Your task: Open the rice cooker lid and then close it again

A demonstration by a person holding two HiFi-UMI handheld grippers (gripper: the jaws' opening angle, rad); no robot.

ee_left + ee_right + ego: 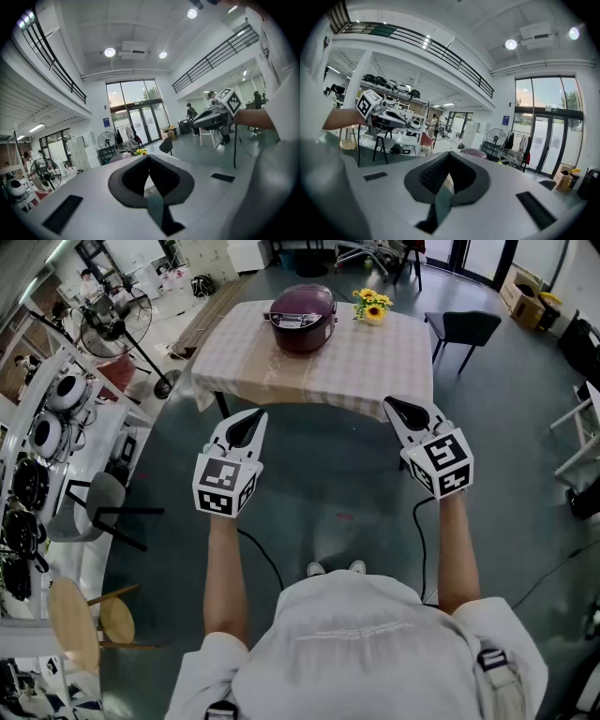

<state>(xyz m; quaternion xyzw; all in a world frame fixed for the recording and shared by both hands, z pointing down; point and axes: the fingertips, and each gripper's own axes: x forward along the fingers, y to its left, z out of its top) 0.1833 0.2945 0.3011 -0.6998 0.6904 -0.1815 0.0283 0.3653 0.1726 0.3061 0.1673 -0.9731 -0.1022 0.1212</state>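
Note:
A maroon rice cooker (302, 317) with its lid down stands on a table with a checked cloth (328, 367), next to a bunch of yellow flowers (371, 306). Both grippers hang over the floor, short of the table's near edge. My left gripper (251, 418) is shut with nothing in it, and so is my right gripper (398, 409). In the left gripper view the left gripper's (149, 159) jaws meet, with the flowers (139, 152) just beyond. In the right gripper view the right gripper (449, 157) is shut too, and the cooker's top (474, 153) peeks over its body.
A black chair (464, 329) stands right of the table and a standing fan (117, 320) to its left. Shelves with more cookers (37, 427), a grey chair (103, 507) and wooden stools (80, 620) line the left side. A white chair (586, 427) is at the right.

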